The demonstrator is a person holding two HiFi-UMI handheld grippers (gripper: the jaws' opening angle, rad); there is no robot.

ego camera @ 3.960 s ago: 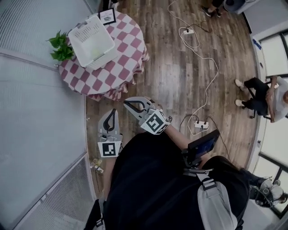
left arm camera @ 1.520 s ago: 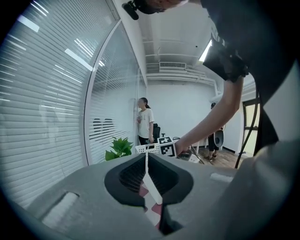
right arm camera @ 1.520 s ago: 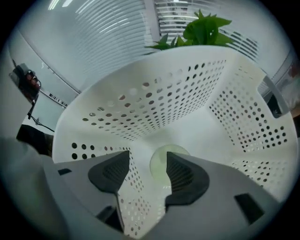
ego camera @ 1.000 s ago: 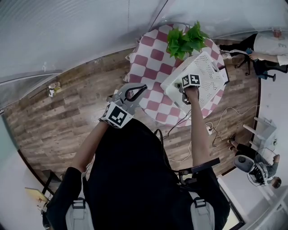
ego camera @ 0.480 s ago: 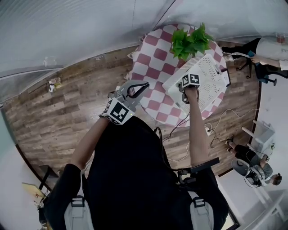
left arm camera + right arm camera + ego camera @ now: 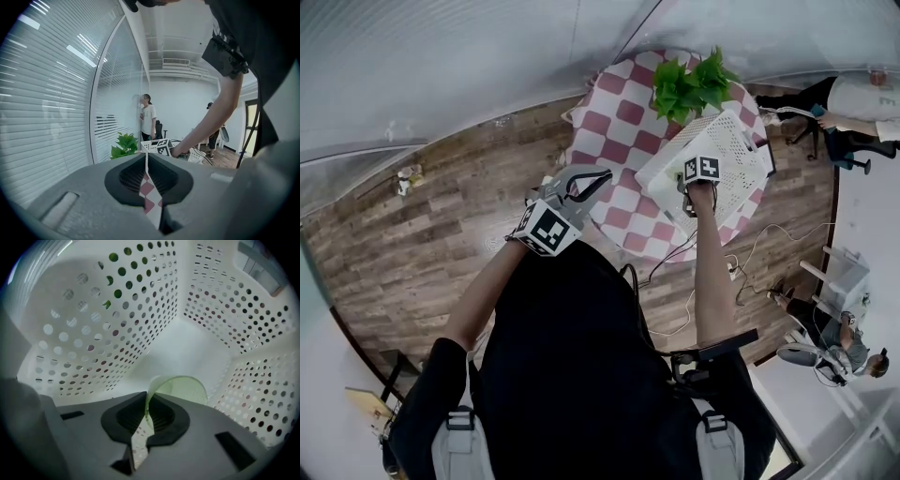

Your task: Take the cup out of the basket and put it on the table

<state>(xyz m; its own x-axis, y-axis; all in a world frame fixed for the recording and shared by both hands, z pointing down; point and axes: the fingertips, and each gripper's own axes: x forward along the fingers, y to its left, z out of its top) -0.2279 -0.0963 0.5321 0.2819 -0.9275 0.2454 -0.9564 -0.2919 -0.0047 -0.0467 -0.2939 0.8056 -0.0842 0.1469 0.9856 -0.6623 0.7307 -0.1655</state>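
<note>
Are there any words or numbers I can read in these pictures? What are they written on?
No word, number or brand can be read in any view.
Left cube: a black-and-white square pattern, not letters.
Right cube: the same kind of pattern, not letters.
Basket, cup, tablecloth: no print shows.

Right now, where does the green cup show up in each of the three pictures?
Head view: not visible; it sits hidden inside the white basket.
Left gripper view: not visible; only the basket shows, far off at centre.
Right gripper view: green cup at lower centre, its wall between the closing jaws of the right tool.
Shared landmark: the white basket, whose perforated walls fill the right gripper view.
</note>
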